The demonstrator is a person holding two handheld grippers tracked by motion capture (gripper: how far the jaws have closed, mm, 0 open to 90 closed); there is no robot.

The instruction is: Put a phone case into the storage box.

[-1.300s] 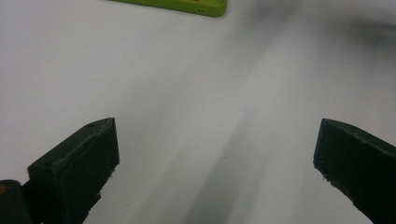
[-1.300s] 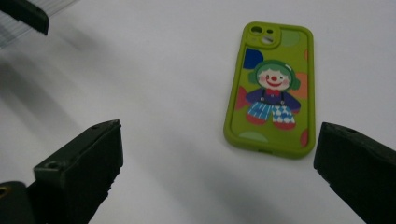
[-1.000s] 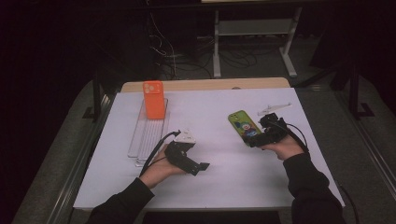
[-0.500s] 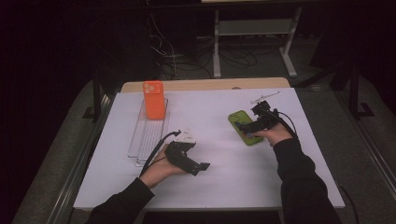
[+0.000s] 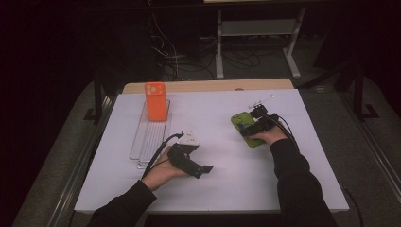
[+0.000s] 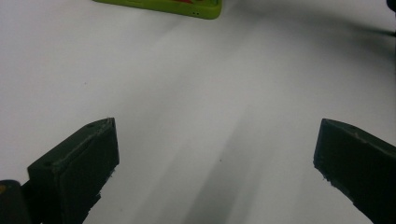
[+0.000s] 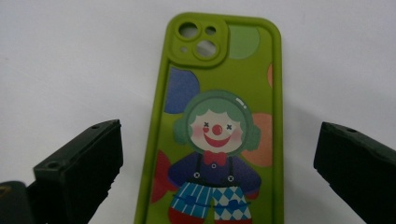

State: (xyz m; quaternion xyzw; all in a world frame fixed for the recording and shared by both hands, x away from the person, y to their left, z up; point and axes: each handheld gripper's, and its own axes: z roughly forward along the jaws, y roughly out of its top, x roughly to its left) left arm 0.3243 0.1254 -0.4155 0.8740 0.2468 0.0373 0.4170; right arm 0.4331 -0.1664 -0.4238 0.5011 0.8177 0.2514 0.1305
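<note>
Lying flat on the white table (image 5: 293,189), the lime-green rubbery phone case printed with a clown (image 5: 246,127) sits right of centre, and the right tongs (image 5: 257,124) hover directly above it. In the right gripper view the case (image 7: 219,121) runs straight up between the two black jaws, camera cut-outs at twelve o'clock and the clown's trousers at six, so its long axis lies in line with the tongs and the jaws stand one to each long side. They are spread wide, well clear of both edges and pinching nothing. I judge that a straight descent and a squeeze would catch the case across its narrow width, with no twist of the wrist needed first.

The left tongs (image 5: 201,169) rest low at the near middle of the table, pointing toward three o'clock in the high view. Their jaws are also spread and empty, and in the left gripper view the case's edge (image 6: 161,6) appears far off at about eleven o'clock. The right hand is therefore much the nearer one.

Well apart, at ten o'clock from the left tongs, an orange phone case (image 5: 155,100) stands at the far end of a clear ribbed plastic tray (image 5: 146,139).
</note>
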